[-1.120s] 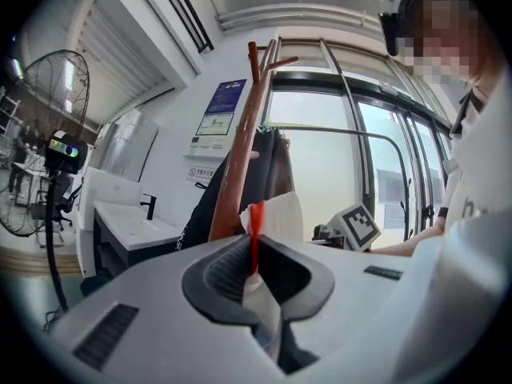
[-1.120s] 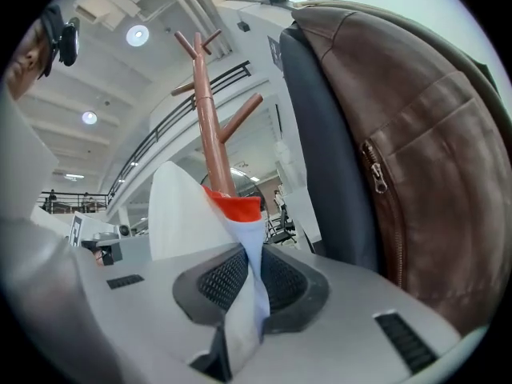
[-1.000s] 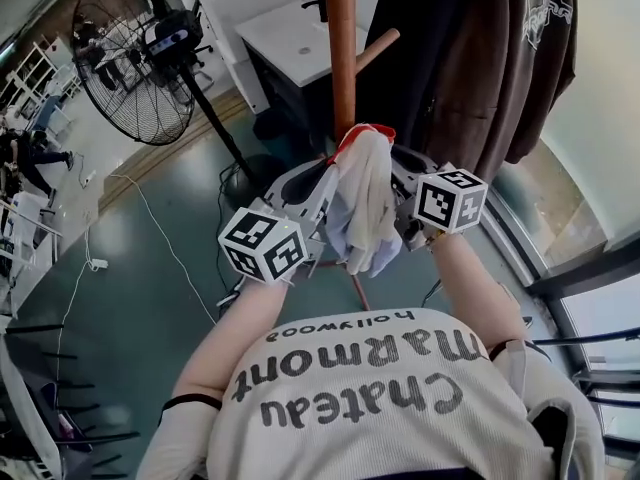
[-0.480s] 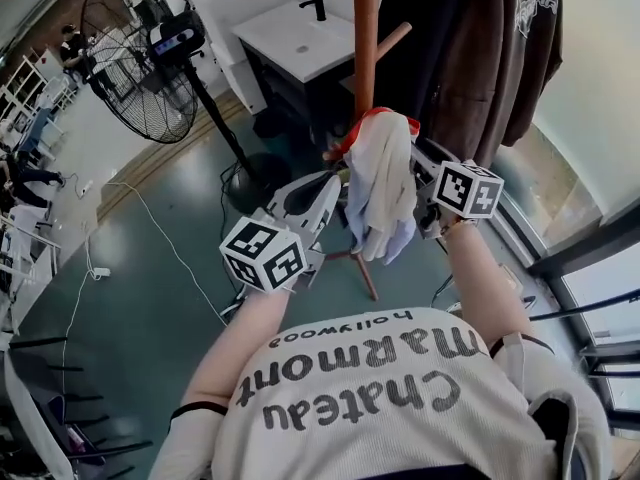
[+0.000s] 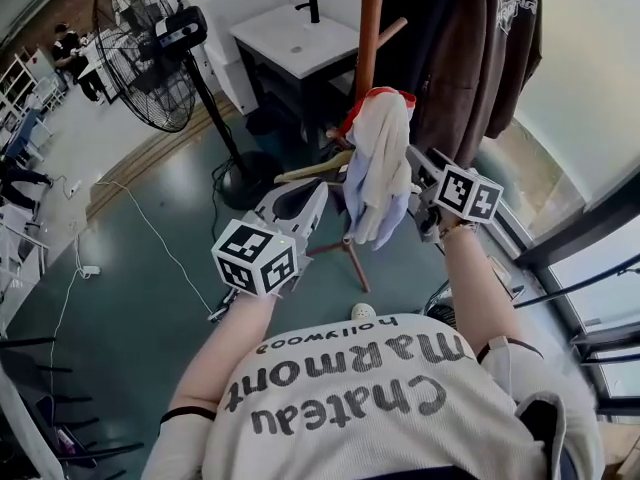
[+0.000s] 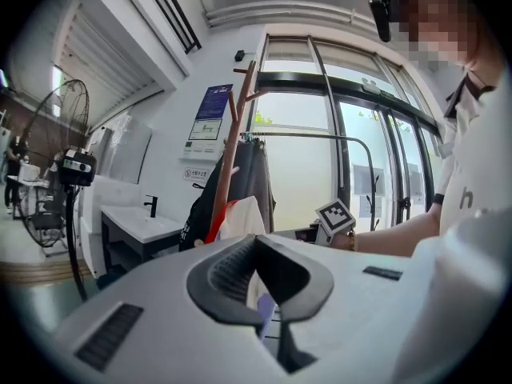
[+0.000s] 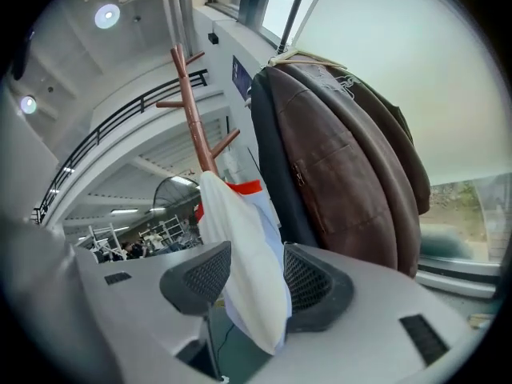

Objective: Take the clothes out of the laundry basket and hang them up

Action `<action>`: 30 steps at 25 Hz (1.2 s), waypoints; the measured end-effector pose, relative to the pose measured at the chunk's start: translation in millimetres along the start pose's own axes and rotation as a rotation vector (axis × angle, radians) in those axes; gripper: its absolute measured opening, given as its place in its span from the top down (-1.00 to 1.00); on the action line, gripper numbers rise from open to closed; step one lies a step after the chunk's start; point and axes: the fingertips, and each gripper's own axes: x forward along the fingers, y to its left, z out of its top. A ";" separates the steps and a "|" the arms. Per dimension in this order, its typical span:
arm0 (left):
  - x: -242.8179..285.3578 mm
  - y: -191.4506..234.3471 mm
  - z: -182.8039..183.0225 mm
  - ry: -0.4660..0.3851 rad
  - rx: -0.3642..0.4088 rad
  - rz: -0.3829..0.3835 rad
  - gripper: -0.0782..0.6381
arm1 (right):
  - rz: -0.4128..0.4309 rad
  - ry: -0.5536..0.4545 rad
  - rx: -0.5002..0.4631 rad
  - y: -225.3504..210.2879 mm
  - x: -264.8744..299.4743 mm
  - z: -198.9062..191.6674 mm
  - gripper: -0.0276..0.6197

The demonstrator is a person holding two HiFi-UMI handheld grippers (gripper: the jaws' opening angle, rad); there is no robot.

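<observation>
Nearest, the person's 2 forearms reach forward from the chest, both held about level. The left gripper [image 6: 256,242] sits near and left, its jaws pressed together with nothing between them, its tip just beside the left edge of the white garment [image 5: 380,168] but apart from it. The right gripper [image 7: 248,282] is farther out on the right, tilted slightly down. Its jaws have just been opening and now stand wide, and the garment hangs in the gap between them. The pads do not squeeze it, though the cloth may brush the right pad. The garment is bunched into a long bundle, its long axis vertical, with red trim at the top draped over a peg of the wooden coat stand [image 5: 370,28] and pale lilac folds at the bottom. It looks hung already, so the right gripper probably has to draw back toward the person without snagging the cloth. Beyond, to the right, a brown jacket [image 5: 490,58] hangs.
</observation>
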 end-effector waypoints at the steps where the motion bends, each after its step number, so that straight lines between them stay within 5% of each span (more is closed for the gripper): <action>1: -5.1 -1.6 -1.5 0.001 -0.003 0.005 0.76 | 0.000 -0.005 0.002 4.5 -7.1 -3.9 0.27; 5: -22.9 -13.7 -7.8 -0.004 -0.045 0.022 0.76 | -0.054 -0.054 -0.011 20.2 -45.6 -13.0 0.30; 8: -35.1 -27.9 -13.4 -0.021 -0.082 0.033 0.76 | -0.116 -0.098 0.000 29.9 -81.5 -18.7 0.67; 10: -43.7 -43.3 -18.2 -0.038 -0.107 0.017 0.76 | -0.136 -0.108 0.010 36.3 -105.8 -25.5 0.73; 17: -74.4 -96.3 -62.4 -0.004 -0.088 -0.020 0.76 | -0.187 -0.109 0.018 40.4 -177.2 -69.1 0.76; 21: -73.7 -113.1 -90.2 0.029 -0.145 -0.021 0.76 | -0.214 -0.041 0.002 35.0 -205.4 -100.3 0.76; 30: -35.4 -179.7 -153.5 0.141 -0.212 -0.112 0.76 | -0.344 -0.001 0.075 -32.9 -278.7 -143.2 0.76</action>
